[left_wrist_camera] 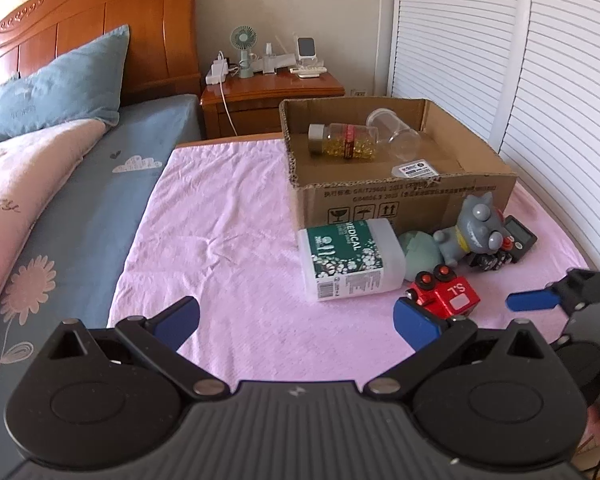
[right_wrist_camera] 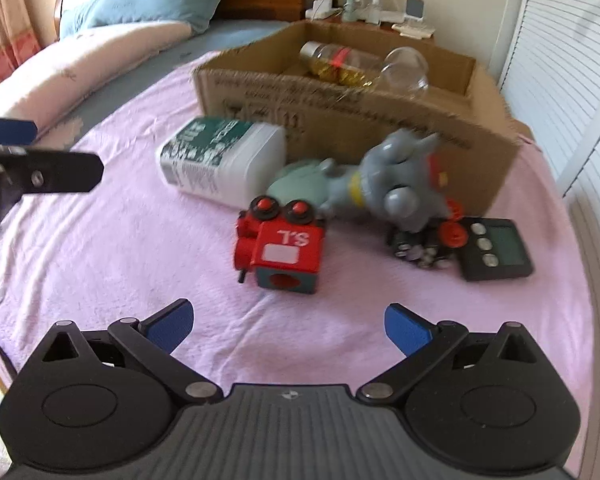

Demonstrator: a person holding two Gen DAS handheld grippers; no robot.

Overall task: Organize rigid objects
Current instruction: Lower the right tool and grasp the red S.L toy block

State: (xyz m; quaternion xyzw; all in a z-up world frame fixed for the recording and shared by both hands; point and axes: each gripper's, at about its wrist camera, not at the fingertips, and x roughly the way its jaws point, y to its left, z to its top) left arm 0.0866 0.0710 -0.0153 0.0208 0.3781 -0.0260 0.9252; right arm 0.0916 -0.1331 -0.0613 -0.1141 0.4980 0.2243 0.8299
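Observation:
A cardboard box [left_wrist_camera: 404, 204] [right_wrist_camera: 380, 120] stands on a pink cloth and holds a pill bottle [left_wrist_camera: 344, 142] [right_wrist_camera: 336, 62] and a clear jar [left_wrist_camera: 396, 132] [right_wrist_camera: 406, 66]. In front of it lie a white medical bottle [left_wrist_camera: 350, 258] [right_wrist_camera: 224, 160], a green ball [left_wrist_camera: 420, 254] [right_wrist_camera: 300, 186], a grey cat figure [left_wrist_camera: 474, 230] [right_wrist_camera: 396, 182], a red toy train [left_wrist_camera: 444, 294] [right_wrist_camera: 284, 240] and a black timer [left_wrist_camera: 520, 236] [right_wrist_camera: 496, 248]. My left gripper [left_wrist_camera: 296, 322] is open and empty, left of the train. My right gripper [right_wrist_camera: 288, 326] is open and empty, just before the train.
A bed with blue pillow [left_wrist_camera: 56, 88] and blue sheet lies to the left. A wooden nightstand [left_wrist_camera: 272, 96] with a fan and chargers stands behind the box. White louvered doors [left_wrist_camera: 520, 80] run along the right. The pink cloth [left_wrist_camera: 220, 240] spreads left of the objects.

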